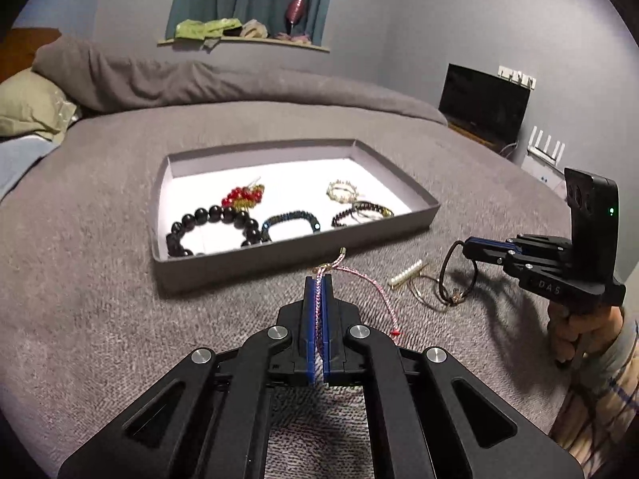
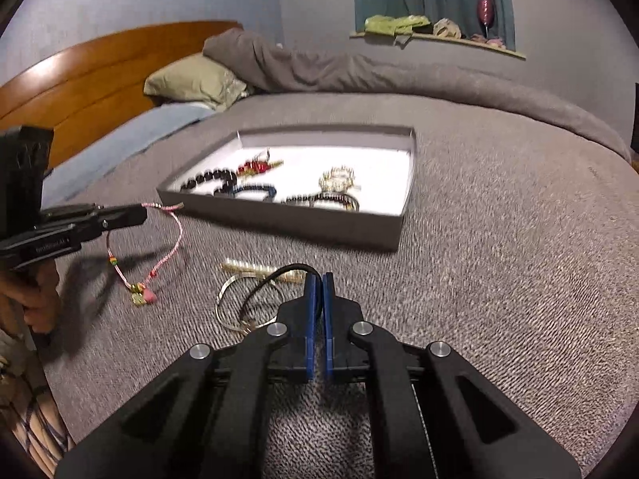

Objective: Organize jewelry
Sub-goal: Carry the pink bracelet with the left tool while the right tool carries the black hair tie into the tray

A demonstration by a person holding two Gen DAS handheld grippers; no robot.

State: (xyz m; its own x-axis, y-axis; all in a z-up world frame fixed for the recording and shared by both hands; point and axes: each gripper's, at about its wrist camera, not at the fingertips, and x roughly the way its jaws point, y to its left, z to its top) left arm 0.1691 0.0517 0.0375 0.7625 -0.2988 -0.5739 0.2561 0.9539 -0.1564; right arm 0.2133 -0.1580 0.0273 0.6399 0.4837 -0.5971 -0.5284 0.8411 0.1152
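Note:
A grey tray (image 1: 279, 257) (image 2: 331, 221) with a white floor lies on the bed and holds several bracelets. My left gripper (image 1: 318, 279) (image 2: 141, 212) is shut on a pink braided cord bracelet (image 1: 369, 285) (image 2: 173, 239), held just above the blanket in front of the tray. My right gripper (image 2: 318, 279) (image 1: 467, 244) is shut on a black cord bracelet (image 1: 459, 275) (image 2: 275, 275), lifting it. A pearl bar piece (image 1: 405, 275) (image 2: 255, 268) and a thin gold hoop (image 1: 427, 293) (image 2: 229, 299) lie on the blanket between the grippers.
The grey blanket (image 1: 100, 299) covers the bed. Pillows (image 2: 195, 80) and a wooden headboard (image 2: 80, 76) are at the far end. A black screen (image 1: 483, 99) and a white router (image 1: 545, 151) stand beyond the bed's right side.

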